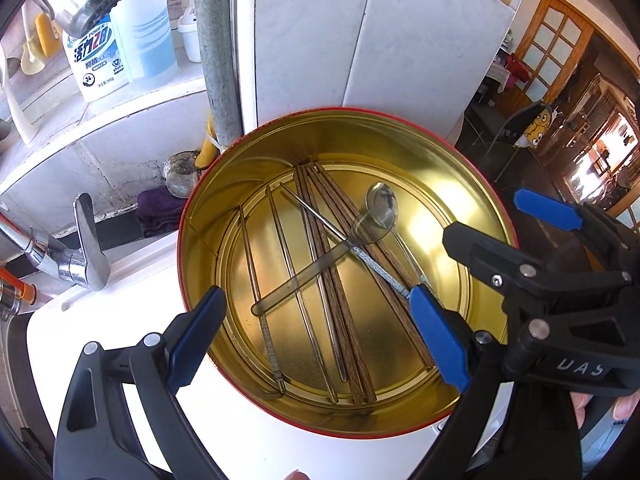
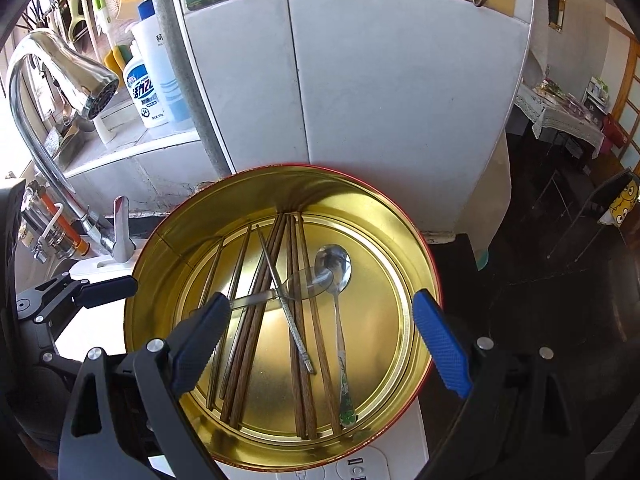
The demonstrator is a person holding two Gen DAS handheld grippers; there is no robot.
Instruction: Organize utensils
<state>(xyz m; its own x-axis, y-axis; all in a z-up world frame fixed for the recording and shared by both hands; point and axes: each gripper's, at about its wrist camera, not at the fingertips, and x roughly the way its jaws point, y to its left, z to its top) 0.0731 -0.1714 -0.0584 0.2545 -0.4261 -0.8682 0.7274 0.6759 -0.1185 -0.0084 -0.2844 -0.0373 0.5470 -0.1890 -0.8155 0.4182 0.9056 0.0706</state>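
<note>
While spoons (image 2: pixel 335 269) and chopsticks (image 2: pixel 297 320) are lying in the tin (image 2: pixel 168 240), I'm holding both grippers, left (image 1: pixel 318 336) and right (image 2: pixel 320 344), spread apart, empty.

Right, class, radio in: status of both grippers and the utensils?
Left gripper open, empty. Right gripper open, empty, over tin. Chopsticks and metal spoon inside, clear spoon crossing them. Nothing blocking.

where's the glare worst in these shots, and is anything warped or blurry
Left wrist view: bright glare on the gold tin floor right of the metal spoon; fisheye bends the white cabinet edges; image sharp. Right wrist view: the tin's far inner wall shines, the faucet glints, the room at right is dark, and straight edges bow.
</note>
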